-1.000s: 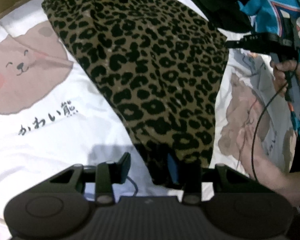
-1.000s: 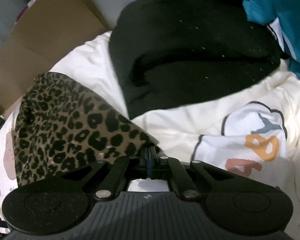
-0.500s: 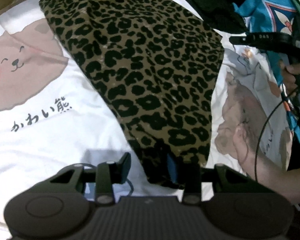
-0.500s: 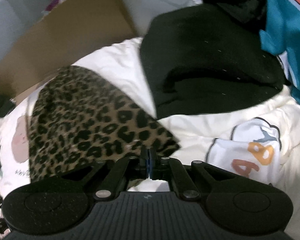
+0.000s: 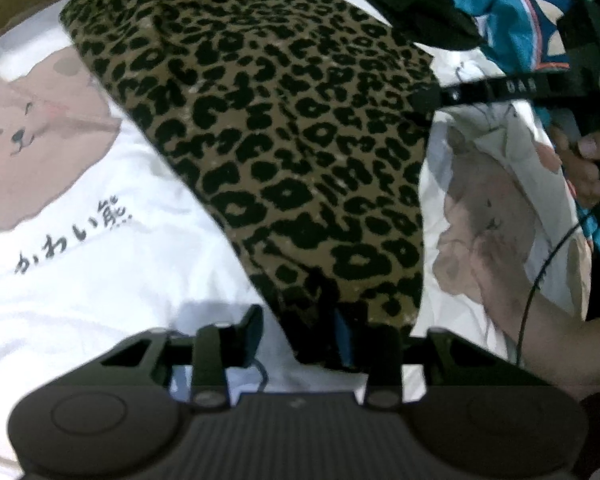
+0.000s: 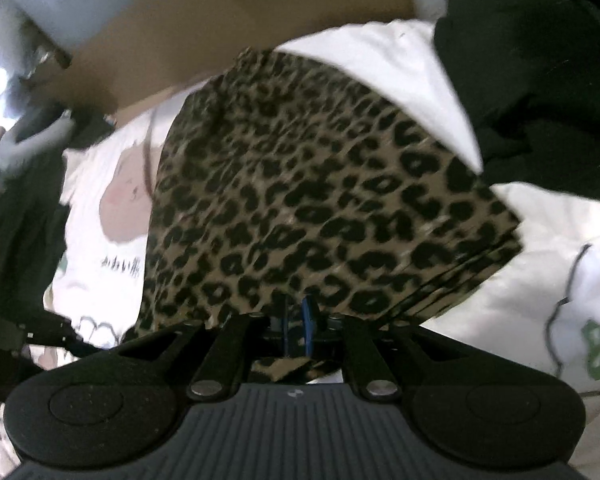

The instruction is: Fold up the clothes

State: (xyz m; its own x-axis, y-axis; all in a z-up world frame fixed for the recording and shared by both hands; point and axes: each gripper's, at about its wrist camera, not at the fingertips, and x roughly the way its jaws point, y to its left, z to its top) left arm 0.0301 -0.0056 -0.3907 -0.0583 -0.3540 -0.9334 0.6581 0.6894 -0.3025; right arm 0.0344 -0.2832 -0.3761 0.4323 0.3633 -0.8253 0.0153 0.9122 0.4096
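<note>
The right gripper pinches the leopard cloth by its near edge. The left gripper gapes wide, cloth draped over one finger, seemingly ungripped. The cloth lies on a white bear-print sheet.

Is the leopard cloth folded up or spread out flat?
Folded. In the right wrist view the leopard cloth shows several stacked layers along its right edge, and the right gripper pinches its near edge.
</note>
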